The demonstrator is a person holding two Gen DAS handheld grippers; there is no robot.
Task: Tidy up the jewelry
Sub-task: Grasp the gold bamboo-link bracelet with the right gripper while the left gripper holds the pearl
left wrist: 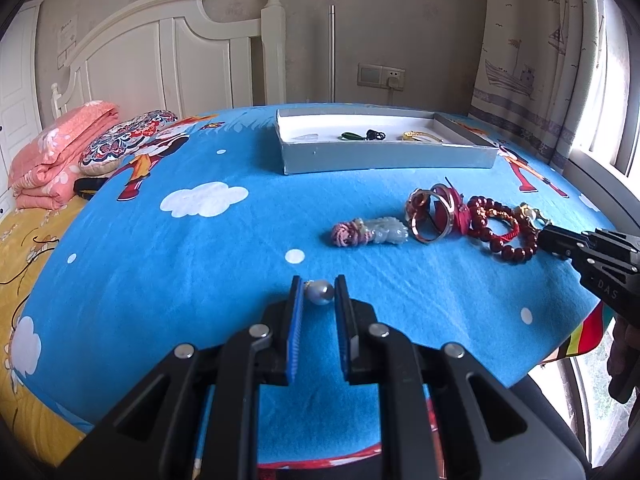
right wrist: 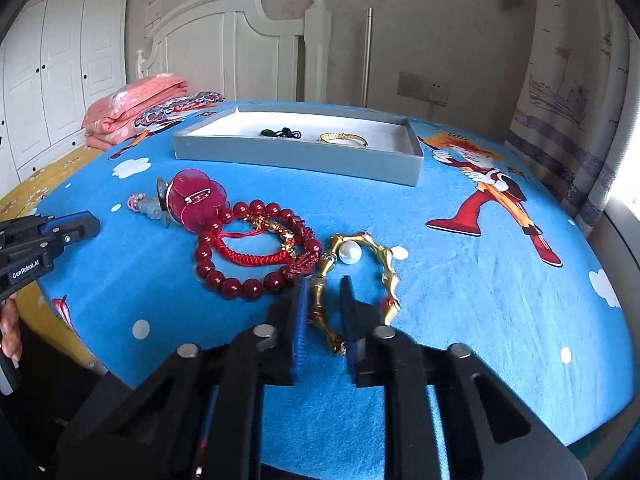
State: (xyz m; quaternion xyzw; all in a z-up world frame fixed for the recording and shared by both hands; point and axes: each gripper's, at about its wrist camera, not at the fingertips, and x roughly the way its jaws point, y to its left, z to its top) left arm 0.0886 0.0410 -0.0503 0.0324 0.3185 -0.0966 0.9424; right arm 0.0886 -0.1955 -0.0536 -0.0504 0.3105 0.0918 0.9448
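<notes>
My left gripper (left wrist: 318,292) has its jaws around a grey pearl pendant (left wrist: 321,292), with a small gap on each side of it. My right gripper (right wrist: 325,298) stands open astride one side of a gold bangle (right wrist: 356,280) that carries a white pearl (right wrist: 350,253). A red bead bracelet (right wrist: 256,256) and a red flower piece (right wrist: 195,201) lie to its left. The grey tray (right wrist: 296,156) at the back holds a green pendant (right wrist: 280,133) and a gold bracelet (right wrist: 343,138). A jade pendant with a pink cord (left wrist: 370,231) and metal rings (left wrist: 432,216) lie mid-table.
The blue cartoon cloth (left wrist: 200,248) covers the table. A bed with a folded pink quilt (left wrist: 60,152) lies to the left. A curtain (left wrist: 532,52) and window are to the right. The right gripper's body (left wrist: 592,256) shows in the left wrist view.
</notes>
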